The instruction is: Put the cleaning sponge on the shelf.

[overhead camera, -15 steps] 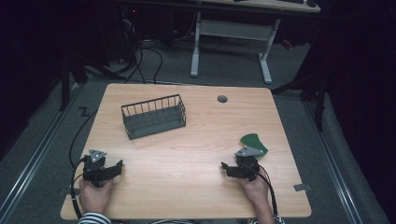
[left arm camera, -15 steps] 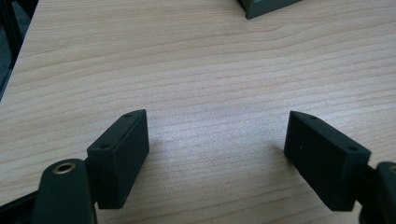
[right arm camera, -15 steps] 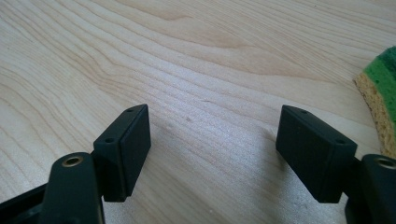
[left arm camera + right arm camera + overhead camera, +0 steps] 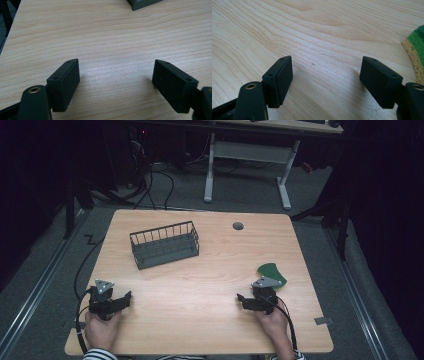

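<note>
1. Dark floor and black cables surround the light wooden table (image 4: 210, 270) in my high view, with the white legs of another desk (image 4: 247, 165) beyond its far edge. A dark wire basket (image 4: 164, 245) stands on the far-left part of the top, and a small round grey grommet (image 4: 238, 226) sits near the far edge. My left gripper (image 4: 126, 298) lies low at the near-left corner, held in the left hand (image 4: 102, 327), jaws pointing toward the table's middle. My right gripper (image 4: 241, 299) is at the near right in the right hand (image 4: 272, 325), jaws pointing left. A green sponge (image 4: 271, 272) lies flat just behind the right gripper, on the side away from the jaws, partly hidden under its grey three-cornered plate (image 4: 265, 282).

2. Left gripper view: I see my two black jaws spread wide, with bare wood grain between them and nothing gripped. A dark corner of the wire basket (image 4: 143, 3) shows at the top edge, well ahead of the jaws.

3. Right gripper view: these jaws also stand wide apart over bare table, holding nothing. The sponge (image 4: 415, 53) shows at the right edge, green on top with a yellow layer beneath, outside the right-hand jaw and apart from it, not between the jaws.
</note>
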Action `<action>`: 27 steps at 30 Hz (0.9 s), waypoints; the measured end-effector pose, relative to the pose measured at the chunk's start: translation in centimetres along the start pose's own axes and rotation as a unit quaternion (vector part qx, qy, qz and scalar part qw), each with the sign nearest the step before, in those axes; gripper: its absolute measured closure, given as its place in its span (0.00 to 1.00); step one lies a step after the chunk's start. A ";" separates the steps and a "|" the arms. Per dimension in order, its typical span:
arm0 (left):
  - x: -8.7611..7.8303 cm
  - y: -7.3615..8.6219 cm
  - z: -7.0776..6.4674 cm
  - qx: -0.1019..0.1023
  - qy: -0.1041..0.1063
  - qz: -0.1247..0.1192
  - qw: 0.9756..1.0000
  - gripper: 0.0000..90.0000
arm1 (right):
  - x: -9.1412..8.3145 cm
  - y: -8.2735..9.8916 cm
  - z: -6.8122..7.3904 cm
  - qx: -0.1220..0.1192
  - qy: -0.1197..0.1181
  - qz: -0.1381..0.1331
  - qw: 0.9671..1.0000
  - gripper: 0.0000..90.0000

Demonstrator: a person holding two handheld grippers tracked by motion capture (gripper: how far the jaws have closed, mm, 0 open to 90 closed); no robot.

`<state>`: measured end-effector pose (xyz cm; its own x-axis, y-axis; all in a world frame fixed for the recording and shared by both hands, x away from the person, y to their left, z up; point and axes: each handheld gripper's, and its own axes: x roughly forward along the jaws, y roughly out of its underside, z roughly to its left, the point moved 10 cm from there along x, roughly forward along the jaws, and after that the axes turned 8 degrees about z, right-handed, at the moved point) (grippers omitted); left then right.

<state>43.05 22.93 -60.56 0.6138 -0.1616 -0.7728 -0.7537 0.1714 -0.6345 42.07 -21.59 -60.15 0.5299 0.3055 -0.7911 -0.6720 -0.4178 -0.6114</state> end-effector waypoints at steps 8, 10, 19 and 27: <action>0.1 -0.2 0.2 -0.011 -0.006 -0.003 1.000 0.30 | -0.2 0.2 0.2 -0.002 -0.004 0.000 1.000 0.33; 0.1 -0.3 0.2 -0.008 -0.004 -0.002 1.000 0.30 | -0.3 0.2 0.2 0.000 -0.002 0.001 1.000 0.32; -0.1 -0.5 0.1 -0.021 0.022 -0.008 0.999 0.34 | -1.2 -0.7 -0.2 0.029 -0.009 -0.020 0.999 0.48; -1.0 -1.5 -1.0 -0.029 0.058 -0.010 0.998 0.34 | -2.8 -2.7 -0.4 0.053 -0.042 -0.052 0.996 0.57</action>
<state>43.31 21.85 -58.85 0.6004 -0.2759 -0.7506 -0.7558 0.1109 -0.6453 42.61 -21.60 -56.29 0.5567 0.4146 -0.7199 -0.6692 -0.2897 -0.6843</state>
